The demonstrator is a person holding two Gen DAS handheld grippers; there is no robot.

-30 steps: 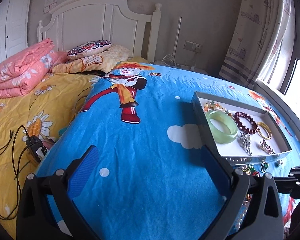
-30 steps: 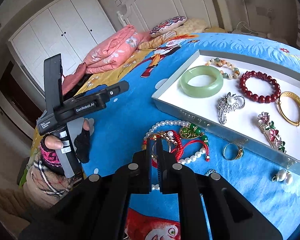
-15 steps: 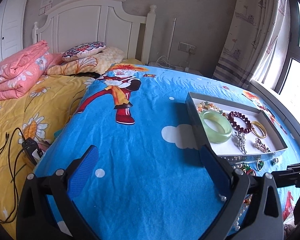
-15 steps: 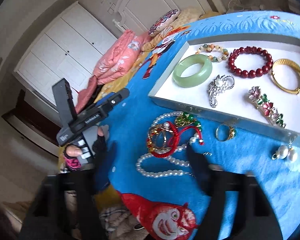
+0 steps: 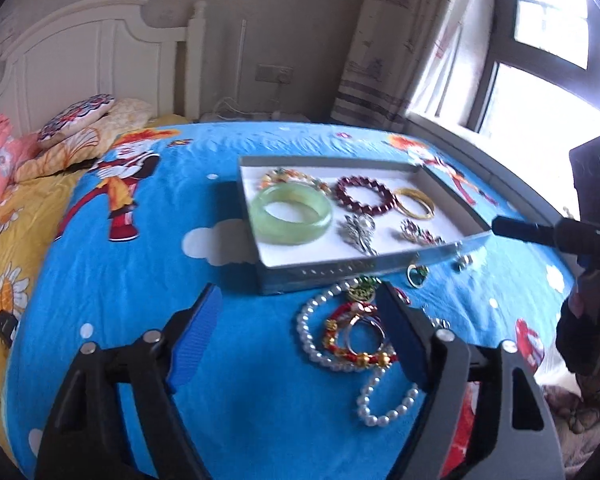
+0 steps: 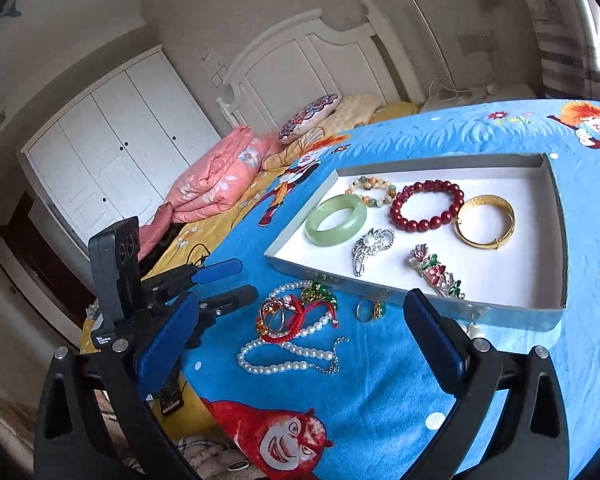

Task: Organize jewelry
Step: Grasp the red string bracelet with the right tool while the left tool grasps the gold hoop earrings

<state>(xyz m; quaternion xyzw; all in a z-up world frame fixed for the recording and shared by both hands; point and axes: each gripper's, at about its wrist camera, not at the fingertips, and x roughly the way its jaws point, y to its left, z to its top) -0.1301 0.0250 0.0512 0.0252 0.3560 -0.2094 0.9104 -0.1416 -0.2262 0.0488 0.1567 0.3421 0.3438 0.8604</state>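
Six pieces of jewelry lie in the shallow grey tray (image 6: 296,266) with a white floor, which rests on the blue cartoon bedspread (image 6: 400,392): one pale green bangle (image 6: 335,220) at the left, one bracelet of mixed pastel beads (image 6: 370,191) just beyond it, one dark red bead bracelet (image 6: 426,205) in the middle, one gold bangle (image 6: 485,221) to the right, one silver brooch (image 6: 370,249) with a pearl at its center, and one pink-and-green flower hair clip (image 6: 436,271) nearest the tray's front wall. Outside the tray, just in front of that wall, sits a tangled heap: one white pearl necklace (image 6: 288,354), one red cord bracelet (image 6: 288,320) with gold beads, and one green-and-gold pendant (image 6: 320,292), all overlapping. One gold ring (image 6: 370,310) with a green stone lies apart to the right of the heap, and a pearl earring (image 6: 475,329) shows partly behind a finger. Two grippers are present. Left gripper (image 5: 300,336): blue-padded jaws spread wide, empty, its right finger over the edge of the heap. Right gripper (image 6: 300,344): jaws likewise spread wide, empty, framing the heap and ring from the near side.
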